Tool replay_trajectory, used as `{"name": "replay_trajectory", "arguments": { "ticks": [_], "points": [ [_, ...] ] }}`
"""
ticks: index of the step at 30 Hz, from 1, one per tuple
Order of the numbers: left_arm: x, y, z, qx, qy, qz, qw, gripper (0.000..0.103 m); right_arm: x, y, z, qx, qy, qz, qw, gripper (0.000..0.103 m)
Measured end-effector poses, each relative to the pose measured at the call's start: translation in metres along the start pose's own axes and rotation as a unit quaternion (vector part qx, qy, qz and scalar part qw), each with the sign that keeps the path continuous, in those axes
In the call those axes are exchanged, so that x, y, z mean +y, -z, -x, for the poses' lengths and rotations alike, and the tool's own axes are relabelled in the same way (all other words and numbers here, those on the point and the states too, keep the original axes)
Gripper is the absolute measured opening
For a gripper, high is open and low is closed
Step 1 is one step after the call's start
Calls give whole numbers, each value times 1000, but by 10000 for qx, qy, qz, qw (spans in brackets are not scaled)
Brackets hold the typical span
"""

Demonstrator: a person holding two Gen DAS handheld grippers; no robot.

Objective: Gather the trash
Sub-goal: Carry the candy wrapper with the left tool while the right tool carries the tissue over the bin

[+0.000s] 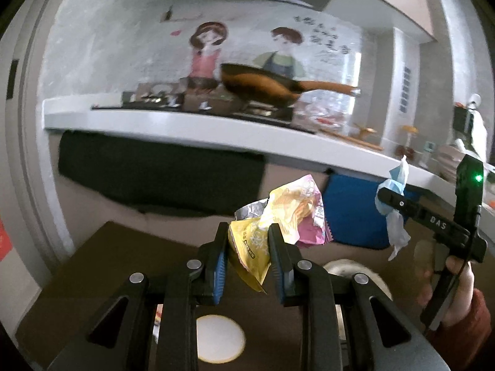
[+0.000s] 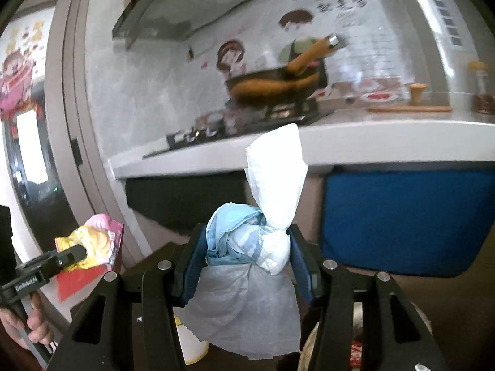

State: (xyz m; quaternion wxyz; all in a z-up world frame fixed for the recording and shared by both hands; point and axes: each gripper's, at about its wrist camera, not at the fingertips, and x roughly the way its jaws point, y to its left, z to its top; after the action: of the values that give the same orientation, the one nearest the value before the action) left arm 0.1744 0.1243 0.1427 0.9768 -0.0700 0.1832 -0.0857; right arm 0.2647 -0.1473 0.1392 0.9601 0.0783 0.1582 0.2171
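Left wrist view: your left tongs [image 1: 249, 232] were narrow and clamped on a crumpled yellow snack wrapper [image 1: 263, 235], and its pink and silver parts stood up above the blue pads [image 1: 221, 266]. The wrapper was in the air, above a dark brown desk [image 1: 102, 266]. On this desk, under the tongs, a white round lid [image 1: 219, 338] was visible. To the right, your right hand [image 1: 461, 278] in a red sleeve [image 1: 473, 321] held the right tongs [image 1: 389, 199], and they gripped a bundle of blue and white tissue [image 1: 394, 216].

In the right wrist view, the right tongs [image 2: 247, 247] were about half wide and pressed from both sides on the tissue bundle [image 2: 247, 241]. One white end stood up and one grey sheet hung down. At the left edge, the left tongs [image 2: 74, 252] carried the yellow and pink wrapper [image 2: 92, 241].

Behind both, a long white kitchen counter [image 2: 371, 142] carried a stove with a dark frying pan [image 2: 272, 86] with a wooden handle. A blue cloth [image 2: 402, 216] and a black cloth [image 1: 154, 173] hung under the counter edge. The wall showed a cartoon sticker [image 1: 210, 49] of two people.
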Motion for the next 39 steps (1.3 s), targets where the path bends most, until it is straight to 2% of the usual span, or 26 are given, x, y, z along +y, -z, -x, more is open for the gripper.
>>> {"name": "replay_trajectory", "arguments": {
  "ticks": [5,10,18,21,29,39],
  "points": [
    [-38,-10,-3,-71,208,-213,9995,26,-21,-9,31,-256,302,6,9992,48],
    [-78,-10,-27,-61,475,-303,9984,26,-54,-3,61,-339,519,-80,9980,48],
    [-148,8,-67,-88,777,-549,9954,26,-101,19,92,-414,924,-170,9947,48],
    [-169,20,-90,61,878,-612,9942,26,-121,30,98,-357,1026,-311,9936,48],
    [-188,65,-156,682,889,-568,9921,26,-165,66,82,-27,1174,-617,9912,48],
    [-189,114,-220,1421,788,-512,9854,26,-204,116,29,662,1128,-989,9865,48]
  ]
}}
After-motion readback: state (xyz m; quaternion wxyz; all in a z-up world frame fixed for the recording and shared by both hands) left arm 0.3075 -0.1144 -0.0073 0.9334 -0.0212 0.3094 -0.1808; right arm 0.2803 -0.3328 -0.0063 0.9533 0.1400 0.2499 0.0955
